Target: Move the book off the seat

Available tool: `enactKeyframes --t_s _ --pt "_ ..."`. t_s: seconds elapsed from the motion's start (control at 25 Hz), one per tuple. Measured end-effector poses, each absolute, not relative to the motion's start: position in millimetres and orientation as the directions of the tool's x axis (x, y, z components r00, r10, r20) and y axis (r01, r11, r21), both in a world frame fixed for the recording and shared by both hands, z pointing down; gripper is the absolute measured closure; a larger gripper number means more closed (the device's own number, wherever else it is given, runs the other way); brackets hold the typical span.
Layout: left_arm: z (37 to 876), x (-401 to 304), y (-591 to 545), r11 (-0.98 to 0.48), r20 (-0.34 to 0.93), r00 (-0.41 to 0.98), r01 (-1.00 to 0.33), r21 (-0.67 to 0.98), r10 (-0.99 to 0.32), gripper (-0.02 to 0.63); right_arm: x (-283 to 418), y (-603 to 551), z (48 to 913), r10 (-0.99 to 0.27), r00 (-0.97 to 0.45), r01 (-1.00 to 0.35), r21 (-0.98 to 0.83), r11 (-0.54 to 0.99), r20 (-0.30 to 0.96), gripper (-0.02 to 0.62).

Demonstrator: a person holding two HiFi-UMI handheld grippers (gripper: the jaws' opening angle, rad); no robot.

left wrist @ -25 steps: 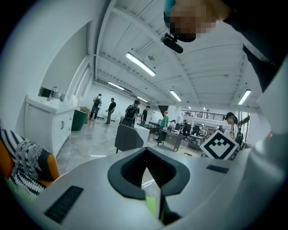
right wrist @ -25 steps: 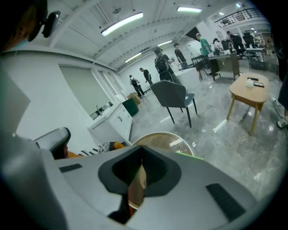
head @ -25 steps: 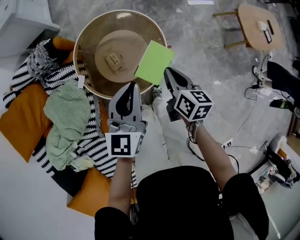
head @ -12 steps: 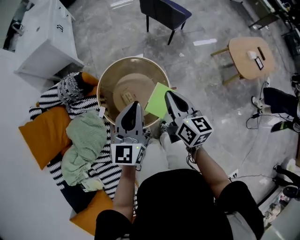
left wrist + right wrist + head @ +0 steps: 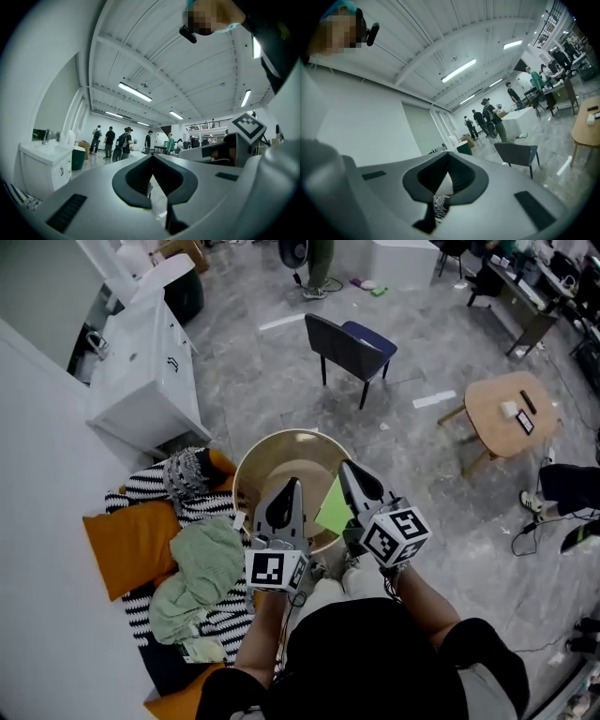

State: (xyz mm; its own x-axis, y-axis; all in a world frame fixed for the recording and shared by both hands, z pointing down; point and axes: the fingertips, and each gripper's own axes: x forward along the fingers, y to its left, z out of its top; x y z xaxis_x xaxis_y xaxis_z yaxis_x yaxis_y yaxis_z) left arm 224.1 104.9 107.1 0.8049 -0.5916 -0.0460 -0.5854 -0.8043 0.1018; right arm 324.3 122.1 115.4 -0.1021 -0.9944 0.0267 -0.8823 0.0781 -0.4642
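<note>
Placement?
— Round tan bowl-shaped seat (image 5: pixel 251 465); flat green book (image 5: pixel 333 507) at its right rim, apparently overhanging, not yet clear.
— Hazard?
— Left gripper (image 5: pixel 292 483) and right gripper (image 5: pixel 346 466), both closed, empty, held above: unsupported, the book may tip back in or slide floorward.

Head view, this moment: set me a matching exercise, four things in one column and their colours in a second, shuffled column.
Things:
1. book
2. cushion
3. chair
4. round side table

Colours:
A. orange
B. pale wood
C. light green
D. dark, with a blue seat

Pairs: 1-C; 2-A; 3-D; 4-B
</note>
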Motion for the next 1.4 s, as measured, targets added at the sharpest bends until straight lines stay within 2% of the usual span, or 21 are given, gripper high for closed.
enactKeyframes --t_s 0.32,0.88,1.4 --pt "53 228 125 -0.797 -0.092 0.792 -0.6 0.07 -0.604 0.597 311 139 56 -0.988 -0.143 -0.909 -0.389 0.152 -0.051 0.581" --pt "26 213 150 -0.782 -0.138 0.773 -0.623 0.027 -0.62 0.597 266 153 9 -0.952 -0.267 -0.904 -0.304 0.301 -0.15 0.581" --pt "17 213 152 -0.776 -0.17 0.764 -0.631 0.009 -0.623 0.597 268 154 -2 -0.947 -0.27 -0.917 -0.252 0.308 -0.172 0.581"
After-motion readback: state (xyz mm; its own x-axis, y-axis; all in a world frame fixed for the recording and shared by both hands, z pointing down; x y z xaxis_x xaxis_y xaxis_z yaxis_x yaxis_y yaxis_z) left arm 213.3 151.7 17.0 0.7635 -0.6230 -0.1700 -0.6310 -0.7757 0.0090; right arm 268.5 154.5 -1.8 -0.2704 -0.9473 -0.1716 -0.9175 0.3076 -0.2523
